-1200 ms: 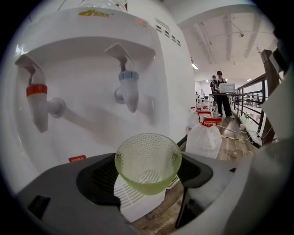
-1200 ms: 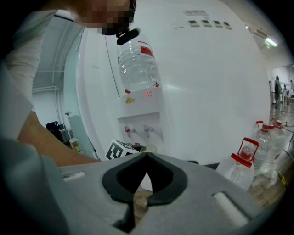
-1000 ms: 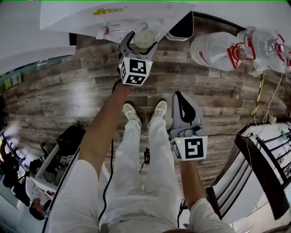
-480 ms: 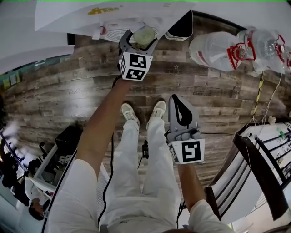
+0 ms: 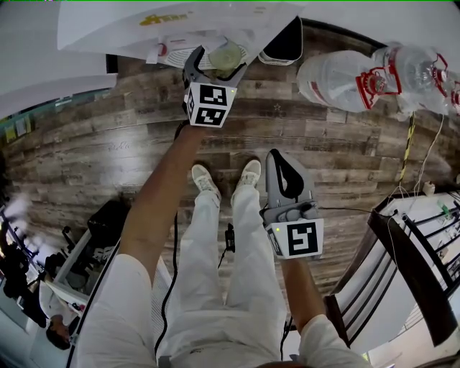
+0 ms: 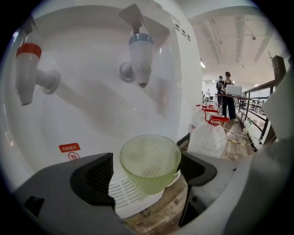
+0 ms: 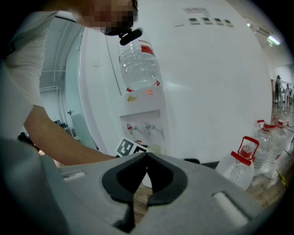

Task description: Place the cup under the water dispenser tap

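Observation:
A pale green dimpled glass cup (image 6: 149,160) stands on the dispenser's white drip tray (image 6: 126,195), right below the blue-capped tap (image 6: 139,57); a red-capped tap (image 6: 28,71) is to its left. My left gripper (image 6: 149,173) has its jaws opening around the cup, with a thin gap at the left pad. From the head view the cup (image 5: 225,54) sits between the left gripper's (image 5: 224,59) fingers at the white dispenser (image 5: 180,21). My right gripper (image 5: 282,154) hangs back over the floor, shut and empty; its tips (image 7: 146,158) meet.
Large water bottles (image 5: 345,75) with red handles lie on the wooden floor right of the dispenser, one bottle (image 6: 209,137) close behind the right jaw. A dark-framed rack (image 5: 410,266) stands at the right. The person's feet (image 5: 205,176) are below. People (image 6: 226,92) stand far off.
The left gripper and the cup have shifted slightly toward the dispenser, and its jaws look a little wider. The right gripper has stayed put.

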